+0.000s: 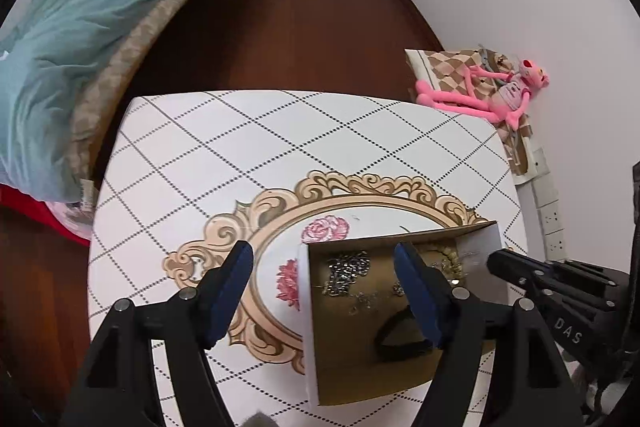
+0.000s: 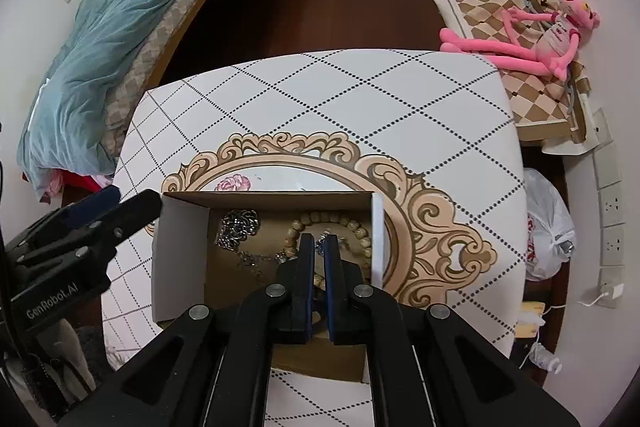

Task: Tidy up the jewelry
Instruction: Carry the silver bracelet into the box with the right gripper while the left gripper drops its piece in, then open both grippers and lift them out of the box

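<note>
Jewelry (image 2: 256, 239) in box (image 2: 180, 227), beneath right tool (image 2: 319, 247).

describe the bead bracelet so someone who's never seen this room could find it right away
On the white diamond-patterned table sits an open cardboard box. The bead bracelet lies in its right half, just past the right gripper. It is a ring of round tan beads, unlike the silvery chain to its left.

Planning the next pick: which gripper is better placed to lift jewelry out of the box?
Right. The right gripper is inside the cardboard box, nearly closed by the beaded bracelet. The left gripper is wide open, straddling the box wall.
</note>
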Motion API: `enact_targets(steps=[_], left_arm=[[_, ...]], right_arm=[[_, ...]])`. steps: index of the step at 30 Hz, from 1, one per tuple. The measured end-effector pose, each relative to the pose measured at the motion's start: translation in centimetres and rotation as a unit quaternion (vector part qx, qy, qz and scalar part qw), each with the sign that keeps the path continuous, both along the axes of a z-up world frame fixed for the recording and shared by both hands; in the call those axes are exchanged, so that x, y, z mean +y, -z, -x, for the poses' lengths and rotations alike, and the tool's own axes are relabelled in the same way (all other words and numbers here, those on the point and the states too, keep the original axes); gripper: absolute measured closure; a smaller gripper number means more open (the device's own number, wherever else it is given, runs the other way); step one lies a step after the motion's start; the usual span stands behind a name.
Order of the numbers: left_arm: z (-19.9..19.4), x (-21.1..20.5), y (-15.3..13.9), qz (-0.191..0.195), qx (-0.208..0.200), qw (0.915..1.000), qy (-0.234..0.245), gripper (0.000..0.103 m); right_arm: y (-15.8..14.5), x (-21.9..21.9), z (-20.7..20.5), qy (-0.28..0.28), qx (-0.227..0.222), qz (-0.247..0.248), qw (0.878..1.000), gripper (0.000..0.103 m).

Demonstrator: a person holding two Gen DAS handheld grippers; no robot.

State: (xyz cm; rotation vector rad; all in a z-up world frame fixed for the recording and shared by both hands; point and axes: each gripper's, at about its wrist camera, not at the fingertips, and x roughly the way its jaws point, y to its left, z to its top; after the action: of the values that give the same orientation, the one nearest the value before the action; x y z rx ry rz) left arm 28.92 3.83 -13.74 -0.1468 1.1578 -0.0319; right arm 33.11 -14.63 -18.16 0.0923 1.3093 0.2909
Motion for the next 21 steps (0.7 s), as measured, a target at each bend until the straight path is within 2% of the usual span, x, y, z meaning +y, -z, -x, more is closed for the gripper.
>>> enact_targets(steps=[2,4,5,6,7,8,9,11,14,21], left_arm=[[0.4,0.1,-0.3,-0.008,-0.005,0.9999,-0.003,0.031],[0.7,0.3,-0.3,-0.015,-0.005,0.9999,-0.006,0.026],[0.8,0.3,-0.3,-0.02,-0.006,0.9998,-0.007,0.019],[1.0,0.3,-0.4,-0.024,-0.007,0.9996,-0.009,0.014],[1.3,0.3,-0.4,-0.031,-0.01,0.9994,-0.012,0.013],[1.6,0.4,-0.5,-0.04,-0.014,0.9989,-0.017,0.013],[2.0,0.4,-0.4,-0.05,-0.018,0.9984,-0.021,0.01],[2.7,0.4,-0.2,-0.063,-0.026,0.9974,-0.026,0.0],[3.8,0.1,0.4,-0.086,-0.041,0.995,-0.03,0.0],[5.3,-0.4,2.2,-0.097,-0.026,0.9943,-0.036,0.0]], right_arm=[[-0.2,-0.2,0.2,0.0,-0.001,0.001,1.0,0.098],[-0.4,-0.3,0.4,0.002,-0.001,0.002,1.0,0.094],[-0.5,-0.4,0.6,0.003,-0.003,0.008,1.0,0.084],[-0.6,-0.4,0.7,0.003,-0.008,0.014,1.0,0.068],[-0.8,-0.4,1.0,0.005,-0.014,0.02,1.0,0.059],[-0.9,-0.5,1.2,0.006,-0.018,0.025,1.0,0.043],[-0.9,-0.5,1.6,0.007,-0.024,0.035,0.999,0.037],[-0.8,-0.5,2.4,0.012,-0.032,0.057,0.998,0.033],[-0.1,-0.4,3.4,0.015,-0.04,0.089,0.995,0.003],[1.8,-0.2,5.5,0.022,-0.051,0.132,0.99,0.003]])
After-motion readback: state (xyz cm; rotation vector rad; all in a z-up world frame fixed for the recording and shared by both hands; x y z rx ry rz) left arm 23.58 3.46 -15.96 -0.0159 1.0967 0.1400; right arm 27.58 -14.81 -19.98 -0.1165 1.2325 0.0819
